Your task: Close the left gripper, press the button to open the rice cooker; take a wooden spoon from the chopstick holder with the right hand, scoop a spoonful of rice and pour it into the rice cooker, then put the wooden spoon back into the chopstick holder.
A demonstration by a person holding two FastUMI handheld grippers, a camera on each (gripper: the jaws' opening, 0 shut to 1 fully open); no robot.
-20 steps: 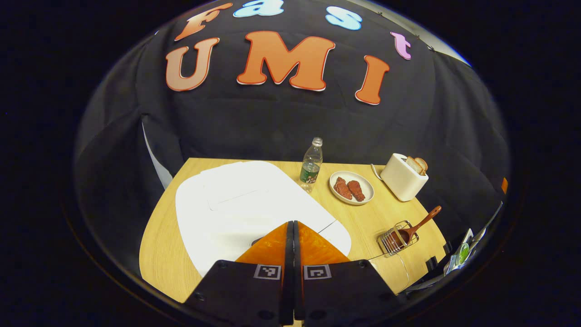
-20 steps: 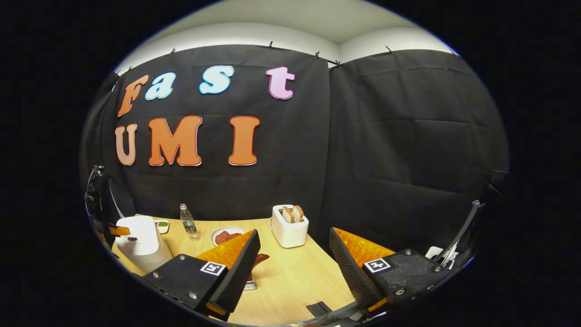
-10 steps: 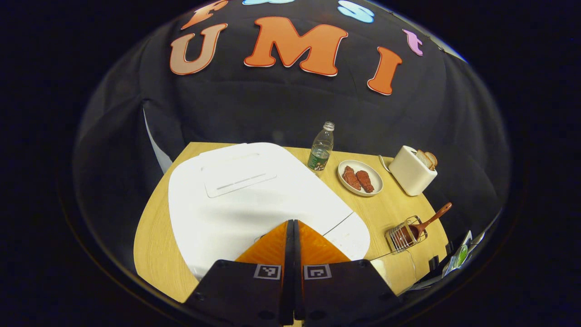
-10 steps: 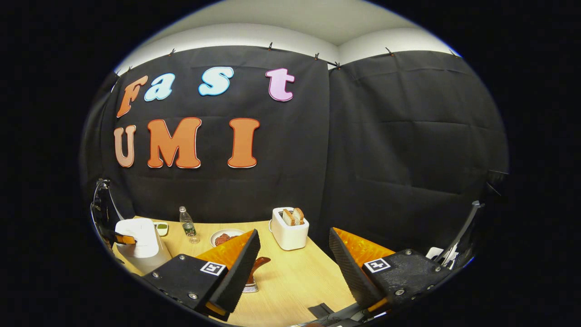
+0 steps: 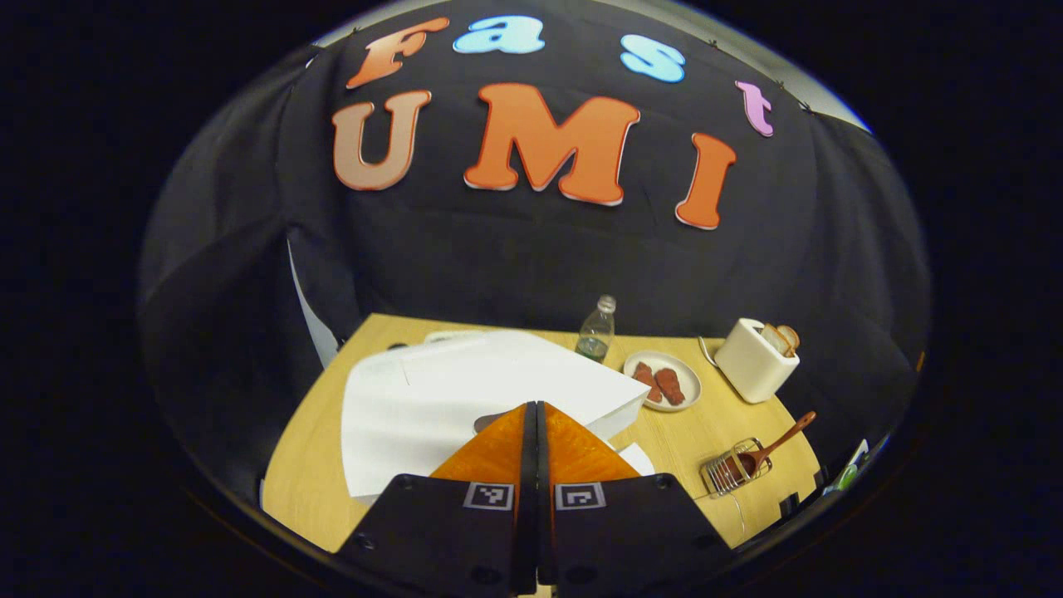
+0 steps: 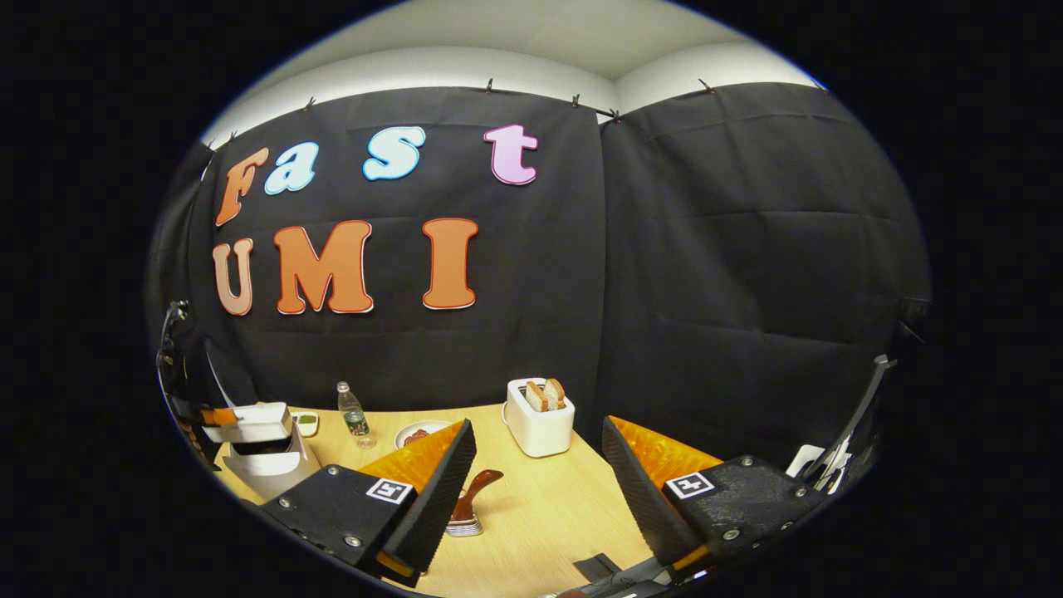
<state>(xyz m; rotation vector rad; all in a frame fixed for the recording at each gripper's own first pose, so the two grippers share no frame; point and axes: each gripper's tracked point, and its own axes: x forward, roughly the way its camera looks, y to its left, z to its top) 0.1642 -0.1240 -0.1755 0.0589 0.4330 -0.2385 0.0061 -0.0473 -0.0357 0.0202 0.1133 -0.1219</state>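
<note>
The white rice cooker [image 5: 465, 399] sits just beyond my left gripper [image 5: 536, 407], which is shut with nothing in it, its tips over the raised front edge of the lid. In the right gripper view the rice cooker [image 6: 266, 457] stands at far left, lid ajar above a dark gap, with the left gripper [image 6: 217, 415] at its lid. The wooden spoon [image 5: 785, 433] leans in the wire chopstick holder [image 5: 731, 469] to the right. My right gripper [image 6: 538, 425] is open and holds nothing, above the table; the spoon [image 6: 475, 488] and holder [image 6: 463, 525] lie just past its left finger.
On the wooden table [image 5: 714, 432] stand a water bottle [image 5: 596, 330], a plate of red meat pieces [image 5: 662, 380] and a white toaster [image 5: 754, 359] with bread. The right gripper view shows the toaster [image 6: 540, 415], the bottle [image 6: 353, 411] and a small dish [image 6: 306, 422].
The rice cooker's lid has sprung up from shut to ajar. My left gripper has lifted and drawn back a little, still shut. The right gripper has hardly moved.
</note>
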